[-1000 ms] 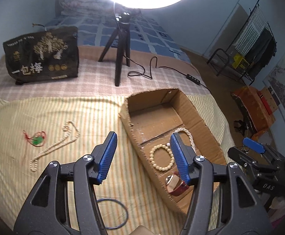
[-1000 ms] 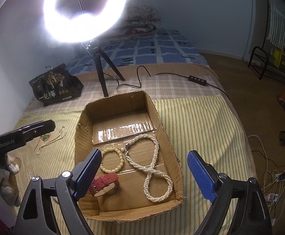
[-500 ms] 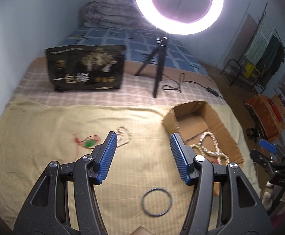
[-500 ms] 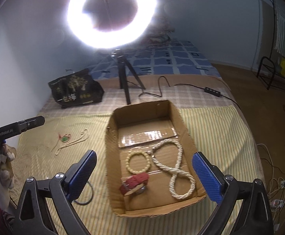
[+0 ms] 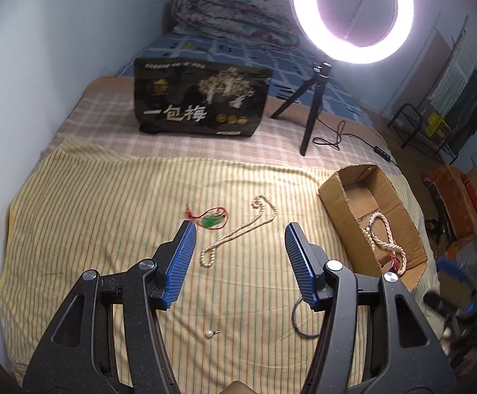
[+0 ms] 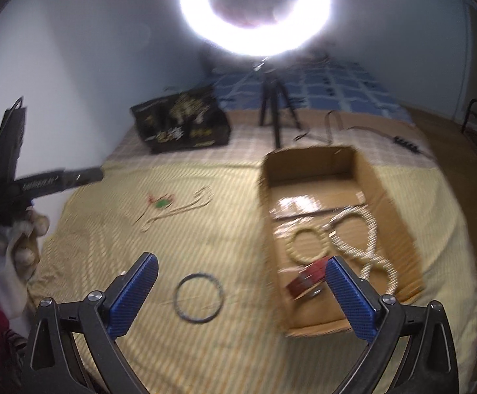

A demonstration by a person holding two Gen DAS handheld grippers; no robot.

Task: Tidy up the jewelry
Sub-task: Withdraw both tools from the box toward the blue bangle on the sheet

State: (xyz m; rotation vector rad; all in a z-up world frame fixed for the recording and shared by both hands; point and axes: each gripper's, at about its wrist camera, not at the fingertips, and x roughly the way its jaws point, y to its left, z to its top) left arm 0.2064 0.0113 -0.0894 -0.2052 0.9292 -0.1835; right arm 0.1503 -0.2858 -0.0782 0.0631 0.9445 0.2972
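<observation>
The right gripper (image 6: 240, 290), jaws just spread wide and empty, was held above the thin dark ring bangle (image 6: 199, 297), which lay on the yellow striped cloth (image 6: 113, 229), left of the cardboard box (image 6: 399, 229).

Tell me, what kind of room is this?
Most likely a bedroom: jewelry lies on a bed's striped sheet, a folded quilt sits at the far end, and a clothes rack stands nearby.
</observation>
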